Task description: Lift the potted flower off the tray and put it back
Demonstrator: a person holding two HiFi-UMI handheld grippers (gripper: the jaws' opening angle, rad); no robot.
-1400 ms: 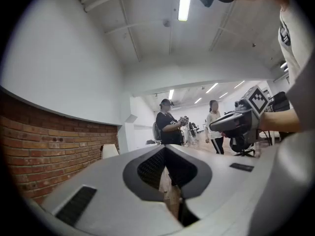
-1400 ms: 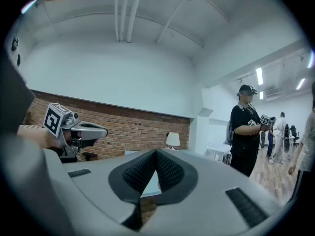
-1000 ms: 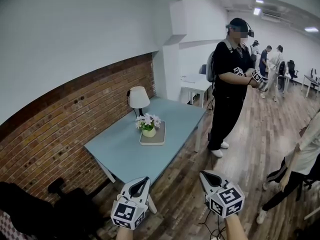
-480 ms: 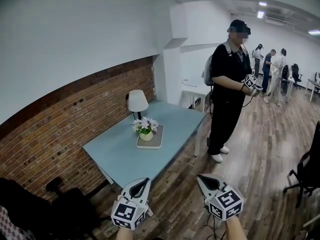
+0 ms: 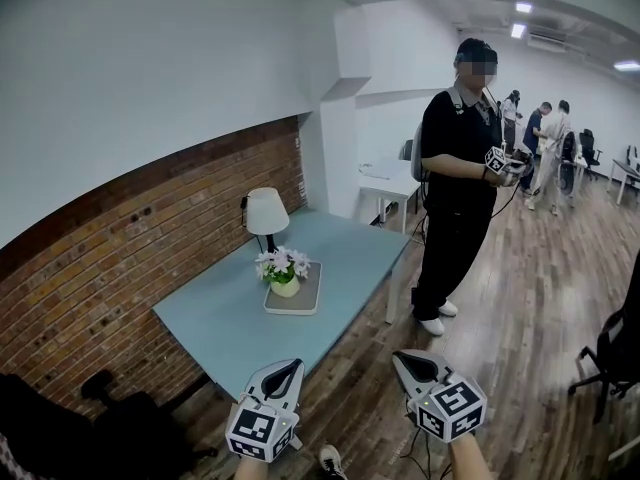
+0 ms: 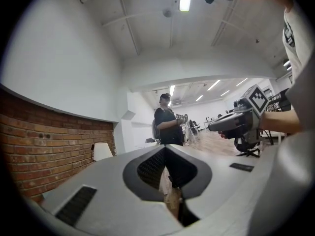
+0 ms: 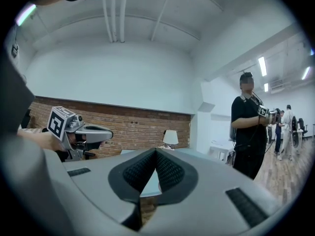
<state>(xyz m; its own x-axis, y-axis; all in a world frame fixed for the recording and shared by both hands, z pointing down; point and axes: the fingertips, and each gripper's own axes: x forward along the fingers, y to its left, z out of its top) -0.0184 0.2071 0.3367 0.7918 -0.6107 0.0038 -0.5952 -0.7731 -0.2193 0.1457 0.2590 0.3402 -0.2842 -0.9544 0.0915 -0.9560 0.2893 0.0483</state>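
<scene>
Potted flower [image 5: 283,274] on tray [image 5: 306,305]: likely light, top-heavy, blooms fragile; grip at pot wall. Left gripper [image 5: 291,366], right gripper [image 5: 402,359]: jaws closed, empty.

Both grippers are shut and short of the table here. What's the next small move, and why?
Probably bring the left gripper and right gripper forward toward the potted flower, opening the jaws on the way. It sits on its tray on the table, well beyond both grippers, which are closed and empty.
</scene>
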